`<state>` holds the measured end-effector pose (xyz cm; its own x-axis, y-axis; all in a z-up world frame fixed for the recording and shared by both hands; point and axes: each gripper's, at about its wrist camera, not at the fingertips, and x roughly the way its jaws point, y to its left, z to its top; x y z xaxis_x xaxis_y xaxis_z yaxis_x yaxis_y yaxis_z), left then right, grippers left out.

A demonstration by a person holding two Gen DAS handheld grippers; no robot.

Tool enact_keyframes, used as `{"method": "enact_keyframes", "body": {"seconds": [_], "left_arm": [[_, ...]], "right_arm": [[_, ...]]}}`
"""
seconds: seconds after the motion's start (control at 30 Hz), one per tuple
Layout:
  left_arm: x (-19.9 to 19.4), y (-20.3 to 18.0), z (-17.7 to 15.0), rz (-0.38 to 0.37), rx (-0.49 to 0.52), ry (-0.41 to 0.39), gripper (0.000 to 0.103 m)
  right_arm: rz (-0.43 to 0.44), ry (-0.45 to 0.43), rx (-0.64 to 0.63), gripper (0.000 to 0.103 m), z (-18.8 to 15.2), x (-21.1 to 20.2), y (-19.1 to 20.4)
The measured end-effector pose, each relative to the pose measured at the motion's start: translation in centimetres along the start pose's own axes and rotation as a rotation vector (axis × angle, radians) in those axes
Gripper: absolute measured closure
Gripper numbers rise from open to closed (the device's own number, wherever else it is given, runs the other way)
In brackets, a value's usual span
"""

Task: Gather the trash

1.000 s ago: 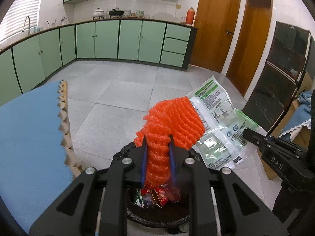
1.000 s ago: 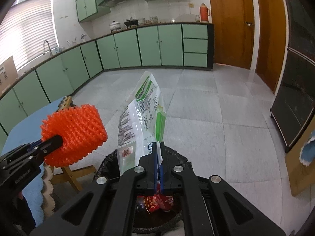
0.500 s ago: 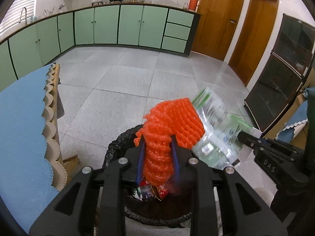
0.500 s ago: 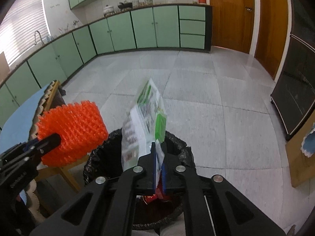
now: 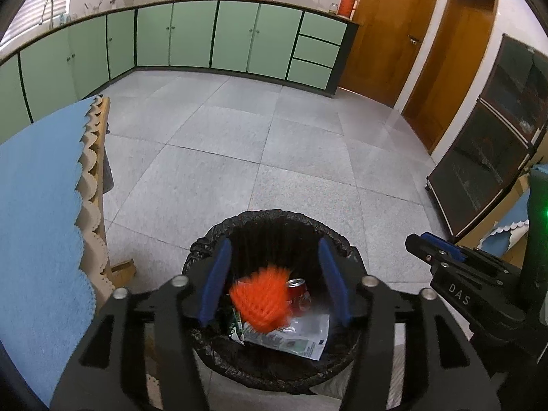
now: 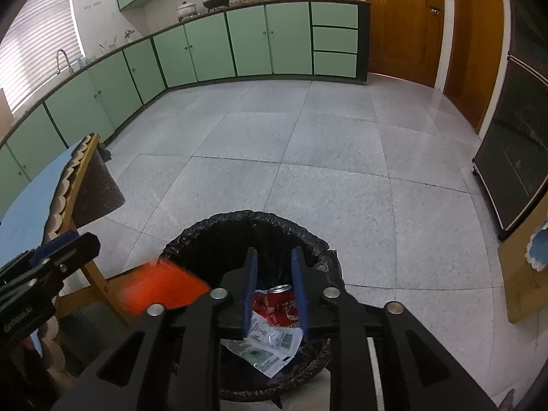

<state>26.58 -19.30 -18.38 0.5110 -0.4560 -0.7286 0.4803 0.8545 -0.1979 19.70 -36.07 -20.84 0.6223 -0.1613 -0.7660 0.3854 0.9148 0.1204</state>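
- Left wrist view: the left hand-held gripper (image 5: 274, 279) hangs over the round bin lined with a black plastic bag (image 5: 205, 250), its blue-padded jaws having just been opening and now standing apart with nothing between them.
- Just below and ahead of those jaws, the orange ribbed foam fruit net (image 5: 261, 299) is blurred, apparently mid-fall, inside the bin's mouth in this view.
- Right wrist view: the right hand-held gripper (image 6: 274, 291) has also just been opening; its jaws stand narrowly apart and grip nothing.
- Beneath it the clear plastic packet with green and white print (image 6: 270, 346) lies in the bin, beside a red drinks can (image 6: 282, 304).
- In this view the orange blur sits to the left of the right hand-held gripper, close to the bin's near-left rim, so I cannot tell whether it clears the edge.
- Risk: the net is light and springy; if it catches the rim or bounces off the can, it could tip out onto the grey tiled floor (image 6: 308, 157).
- Risk: the packet lies high on the pile; a hand-held gripper dipping lower could snag the loose liner and drag rubbish out.
- To the left, the blue-covered counter (image 5: 37, 205) with a scalloped edge stands near the bin; a careless swing away could knock it.
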Motion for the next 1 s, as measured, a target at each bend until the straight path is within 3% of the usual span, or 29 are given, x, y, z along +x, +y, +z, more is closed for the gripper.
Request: {"method": "enact_keyframes", "body": {"seconds": [0.4, 0.57, 1.0], "left_arm": [[-2.5, 1.4, 1.0, 0.006, -0.040, -0.059, 0.034], [-4.1, 1.7, 1.4, 0.028, -0.038, -0.090, 0.026], [-9.3, 3.1, 0.8, 0.093, -0.019, -0.156, 0.013]], "right_arm": [[-0.017, -0.047, 0.013, 0.045, 0.7, -1.6, -0.2], [-0.021, -0.070, 0.008, 0.022, 1.0, -2.6, 0.3], [0.082, -0.102, -0.027, 0.007, 0.3, -6.3, 2.8]]}}
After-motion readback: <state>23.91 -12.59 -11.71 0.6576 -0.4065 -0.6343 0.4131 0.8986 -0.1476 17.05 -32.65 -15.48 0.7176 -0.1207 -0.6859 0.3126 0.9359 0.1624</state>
